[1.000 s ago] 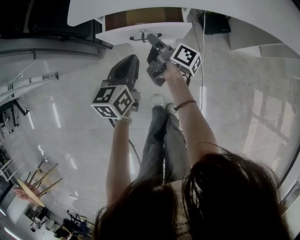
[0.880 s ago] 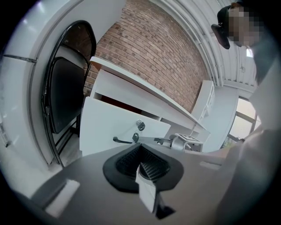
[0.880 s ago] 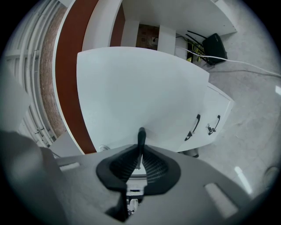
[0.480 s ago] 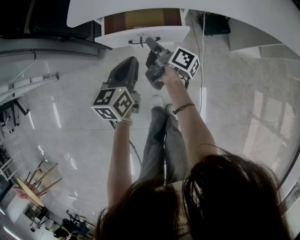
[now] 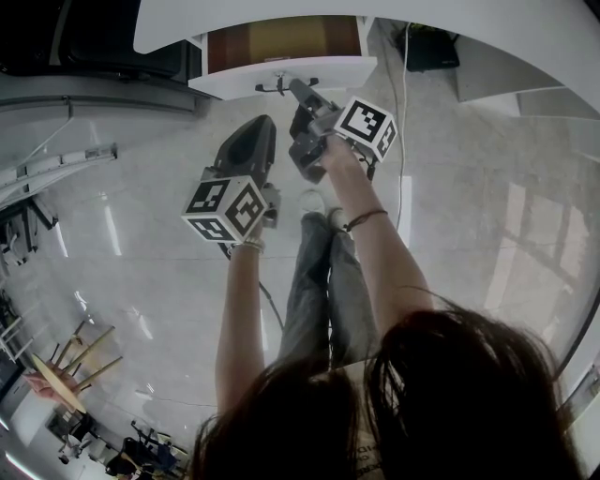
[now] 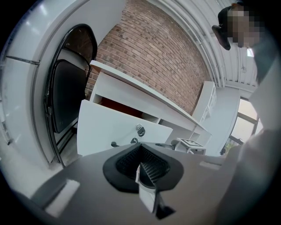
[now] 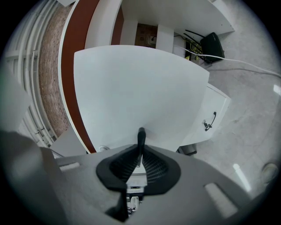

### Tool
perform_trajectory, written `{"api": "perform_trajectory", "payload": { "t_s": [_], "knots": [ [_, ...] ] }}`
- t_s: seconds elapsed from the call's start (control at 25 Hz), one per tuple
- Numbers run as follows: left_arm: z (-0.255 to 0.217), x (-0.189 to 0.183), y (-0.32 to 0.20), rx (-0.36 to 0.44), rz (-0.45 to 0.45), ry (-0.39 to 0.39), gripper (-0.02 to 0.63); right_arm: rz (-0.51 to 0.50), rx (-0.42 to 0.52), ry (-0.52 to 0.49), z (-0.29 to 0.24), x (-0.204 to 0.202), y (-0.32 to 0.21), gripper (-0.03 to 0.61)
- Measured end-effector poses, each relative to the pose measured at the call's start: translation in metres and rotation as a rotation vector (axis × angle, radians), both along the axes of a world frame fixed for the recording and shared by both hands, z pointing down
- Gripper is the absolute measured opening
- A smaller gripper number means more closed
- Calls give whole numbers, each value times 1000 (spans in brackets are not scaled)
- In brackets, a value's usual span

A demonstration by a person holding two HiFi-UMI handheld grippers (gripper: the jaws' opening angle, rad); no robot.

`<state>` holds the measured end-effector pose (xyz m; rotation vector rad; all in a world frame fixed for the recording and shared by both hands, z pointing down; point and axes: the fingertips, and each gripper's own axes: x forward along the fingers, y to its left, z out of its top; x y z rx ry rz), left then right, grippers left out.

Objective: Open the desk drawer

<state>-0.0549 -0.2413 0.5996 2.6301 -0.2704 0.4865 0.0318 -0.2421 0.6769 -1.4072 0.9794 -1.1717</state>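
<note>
The white desk drawer (image 5: 281, 71) stands pulled out from under the desk top (image 5: 469, 19), and its brown inside (image 5: 281, 37) shows. My right gripper (image 5: 289, 87) is shut on the drawer's black handle (image 7: 141, 134), which stands between its pads in front of the white drawer front (image 7: 140, 88). My left gripper (image 5: 261, 124) hangs lower and to the left, away from the drawer, with its jaws shut on nothing (image 6: 145, 169). In the left gripper view I see the drawer front (image 6: 109, 127), its round lock (image 6: 140, 129) and the right gripper's marker cube (image 6: 191, 143).
A black folding chair (image 6: 66, 96) leans left of the desk by a brick wall (image 6: 149, 57). A lower white door with a small handle (image 7: 214, 117) is beside the drawer. A black box (image 7: 213, 41) and cables (image 5: 405, 103) lie under the desk. The person's shoes (image 5: 317, 201) stand below the grippers.
A little more of the drawer's brown inside shows under the desk top. Both grippers keep nearly the same places and the right one stays on the handle.
</note>
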Motion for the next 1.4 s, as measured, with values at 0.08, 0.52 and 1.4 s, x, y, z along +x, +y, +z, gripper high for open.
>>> {"api": "perform_trajectory", "payload": {
  "t_s": [0.08, 0.52, 1.4],
  "knots": [
    [0, 0, -1, -2, -2, 0, -3, -1, -1, 0, 0, -1, 0, 32],
    [1, 3, -2, -11, -2, -1, -3, 6, -8, -7, 2, -2, 2, 32],
    [-2, 3, -5, -19, -4, -2, -3, -27, -11, 18, -1, -4, 2, 36]
  ]
}}
